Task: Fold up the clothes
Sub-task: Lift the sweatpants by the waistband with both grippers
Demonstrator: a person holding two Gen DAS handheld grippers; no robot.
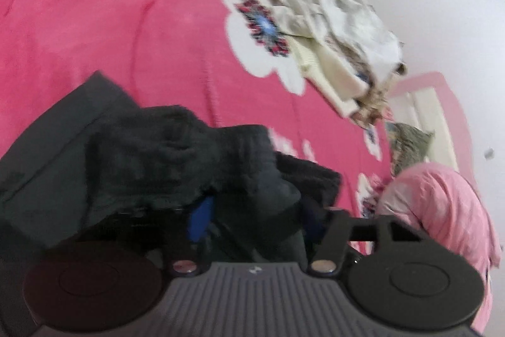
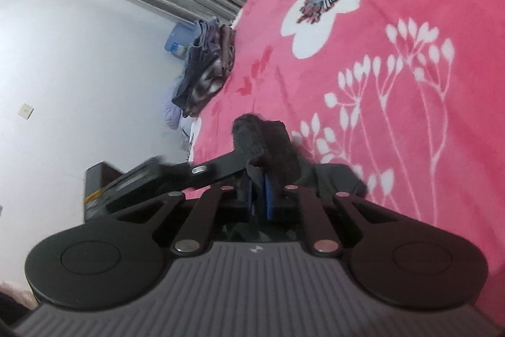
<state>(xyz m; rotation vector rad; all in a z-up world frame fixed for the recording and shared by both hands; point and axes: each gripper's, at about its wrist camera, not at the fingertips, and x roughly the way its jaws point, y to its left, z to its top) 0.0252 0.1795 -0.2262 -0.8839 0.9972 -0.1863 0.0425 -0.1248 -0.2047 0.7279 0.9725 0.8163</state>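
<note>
both grippers, left gripper (image 1: 202,220) and right gripper (image 2: 260,195), are gripping the dark garment (image 1: 151,153); next, lifting it to spread on the pink blanket (image 1: 94,21).

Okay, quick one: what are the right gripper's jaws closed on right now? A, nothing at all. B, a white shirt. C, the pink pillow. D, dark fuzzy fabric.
D: in the right wrist view the right gripper has its blue pads pinched together on a bunch of the dark fuzzy garment, over the pink blanket.
</note>
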